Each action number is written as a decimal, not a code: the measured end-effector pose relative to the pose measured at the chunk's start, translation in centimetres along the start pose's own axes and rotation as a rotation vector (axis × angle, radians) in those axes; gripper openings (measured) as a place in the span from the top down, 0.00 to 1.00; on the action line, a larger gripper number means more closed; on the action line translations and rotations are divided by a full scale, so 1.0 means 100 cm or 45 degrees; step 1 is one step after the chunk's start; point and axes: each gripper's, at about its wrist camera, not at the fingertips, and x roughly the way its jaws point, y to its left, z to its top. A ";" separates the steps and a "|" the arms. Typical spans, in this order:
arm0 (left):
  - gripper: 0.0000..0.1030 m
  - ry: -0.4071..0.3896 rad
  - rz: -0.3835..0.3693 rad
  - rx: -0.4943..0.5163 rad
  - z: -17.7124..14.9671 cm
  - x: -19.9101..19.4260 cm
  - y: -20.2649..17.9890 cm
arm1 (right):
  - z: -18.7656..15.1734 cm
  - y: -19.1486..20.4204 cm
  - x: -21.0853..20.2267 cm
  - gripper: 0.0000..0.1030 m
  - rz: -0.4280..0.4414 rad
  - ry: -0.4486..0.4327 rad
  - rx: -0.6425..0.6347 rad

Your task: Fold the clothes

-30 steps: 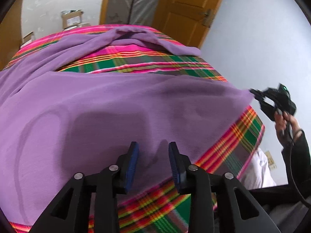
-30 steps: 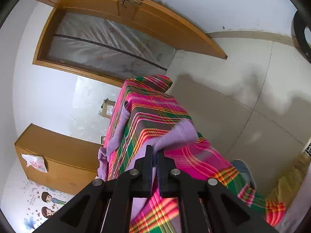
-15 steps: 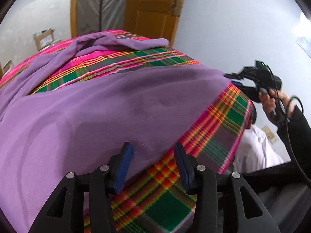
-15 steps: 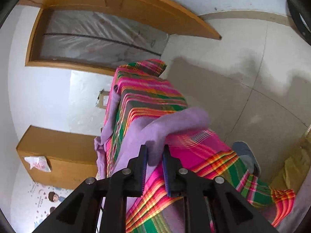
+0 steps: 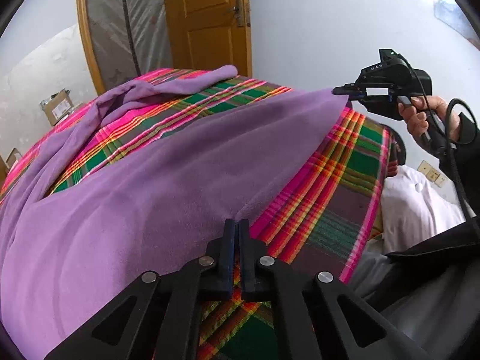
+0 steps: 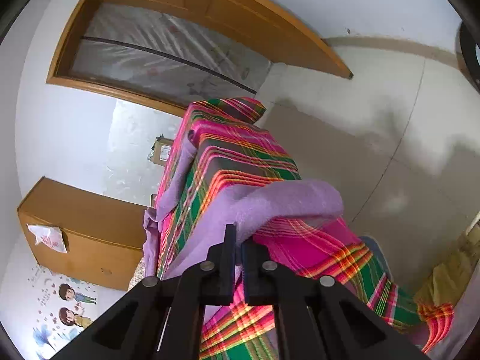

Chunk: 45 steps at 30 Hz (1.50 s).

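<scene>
Purple fleece garment [image 5: 168, 186]: spread over my plaid cloth [image 5: 339, 180], centre frame.
Left gripper [image 5: 237, 228]: I clench its near hem.
Right gripper [image 6: 238, 240]: I pinch its corner.

My left wrist camera sits low, close over the purple garment [image 5: 144, 198], facing along the left gripper [image 5: 237, 225] across the plaid-covered table [image 5: 339, 198] toward the door [image 5: 207, 21]. It also catches the right gripper [image 5: 340, 90] at the far corner. My right wrist camera looks from that corner down the table's [image 6: 240, 156] length, tilted, right gripper [image 6: 237, 234] in the foreground. Both views share garment [image 6: 288, 201], table and cardboard box [image 5: 58, 109] [image 6: 162, 151].
</scene>
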 end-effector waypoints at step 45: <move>0.88 0.089 0.147 -0.685 0.015 0.027 0.154 | -0.075 0.165 0.149 1.00 -0.313 0.617 -1.464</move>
